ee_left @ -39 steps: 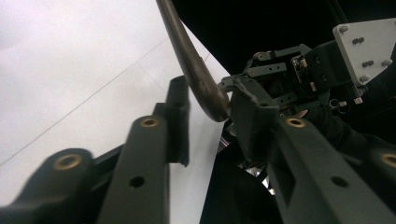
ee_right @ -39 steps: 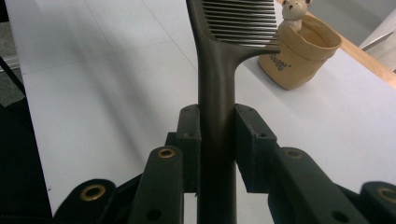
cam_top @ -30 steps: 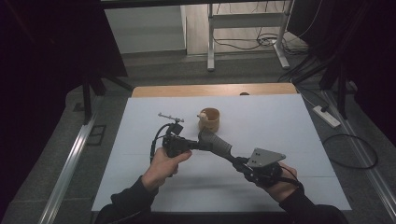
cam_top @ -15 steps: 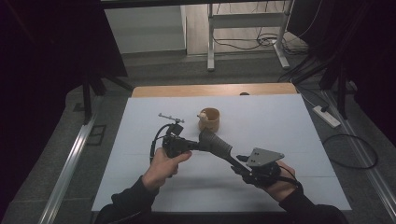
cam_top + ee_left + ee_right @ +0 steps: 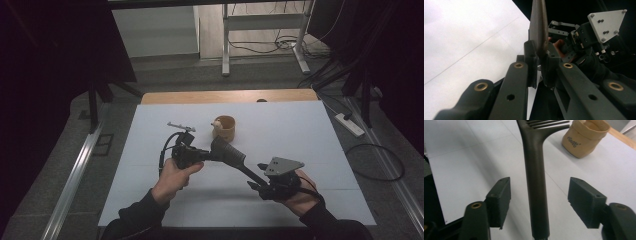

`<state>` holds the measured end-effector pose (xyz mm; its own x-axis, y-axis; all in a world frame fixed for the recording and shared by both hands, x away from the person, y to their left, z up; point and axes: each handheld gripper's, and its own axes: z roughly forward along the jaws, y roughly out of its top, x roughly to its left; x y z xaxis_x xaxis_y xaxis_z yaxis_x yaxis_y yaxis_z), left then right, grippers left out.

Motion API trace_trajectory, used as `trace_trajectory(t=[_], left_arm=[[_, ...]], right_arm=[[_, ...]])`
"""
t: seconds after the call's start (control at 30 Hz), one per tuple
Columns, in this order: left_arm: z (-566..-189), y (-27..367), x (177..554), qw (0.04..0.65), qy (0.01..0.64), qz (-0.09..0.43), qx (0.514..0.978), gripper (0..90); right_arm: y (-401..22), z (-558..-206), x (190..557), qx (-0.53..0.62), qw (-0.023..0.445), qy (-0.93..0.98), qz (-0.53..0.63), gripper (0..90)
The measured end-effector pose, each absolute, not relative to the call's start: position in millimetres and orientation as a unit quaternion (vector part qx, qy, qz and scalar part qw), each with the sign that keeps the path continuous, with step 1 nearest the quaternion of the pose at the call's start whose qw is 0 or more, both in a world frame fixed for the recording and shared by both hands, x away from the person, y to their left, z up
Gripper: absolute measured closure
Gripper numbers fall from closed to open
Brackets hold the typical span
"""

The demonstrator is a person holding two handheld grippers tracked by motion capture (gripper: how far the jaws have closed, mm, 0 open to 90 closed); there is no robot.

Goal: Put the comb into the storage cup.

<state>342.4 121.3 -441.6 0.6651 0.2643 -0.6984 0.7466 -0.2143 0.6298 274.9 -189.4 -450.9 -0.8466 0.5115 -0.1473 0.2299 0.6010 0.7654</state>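
Note:
A dark slotted spatula (image 5: 231, 154) hangs above the white table between the two hands. My left gripper (image 5: 209, 154) is shut on its flat head, which shows edge-on between the pads (image 5: 538, 22). My right gripper (image 5: 257, 176) stands at the handle end. Its jaws have just been opening. In the right gripper view the handle (image 5: 535, 170) runs up the gap between the pads (image 5: 500, 200), and neither touches it. A tan pouch (image 5: 224, 128) sits on the table just beyond the spatula, with something white inside.
A white sheet (image 5: 300, 130) covers the table, and a wooden strip (image 5: 230, 96) shows along its far edge. Dark floor, cables and a power strip (image 5: 350, 125) lie to the right. From the left gripper view, the right hand's grey plate (image 5: 607, 23) is close by.
The right gripper's jaws have spread away from the spatula's handle. Both hands have stayed where they were, and the left grip is unchanged.

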Motion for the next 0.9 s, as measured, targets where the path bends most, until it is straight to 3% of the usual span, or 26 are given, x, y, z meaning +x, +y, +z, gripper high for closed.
trace_trajectory(t=[0.9], left_arm=[[-435.6,139.9,339.0,0.530,0.350,-0.158,0.756,83.0]], right_arm=[[-217.1,-448.3,285.9,0.277,0.154,0.861,0.398,7.0]])
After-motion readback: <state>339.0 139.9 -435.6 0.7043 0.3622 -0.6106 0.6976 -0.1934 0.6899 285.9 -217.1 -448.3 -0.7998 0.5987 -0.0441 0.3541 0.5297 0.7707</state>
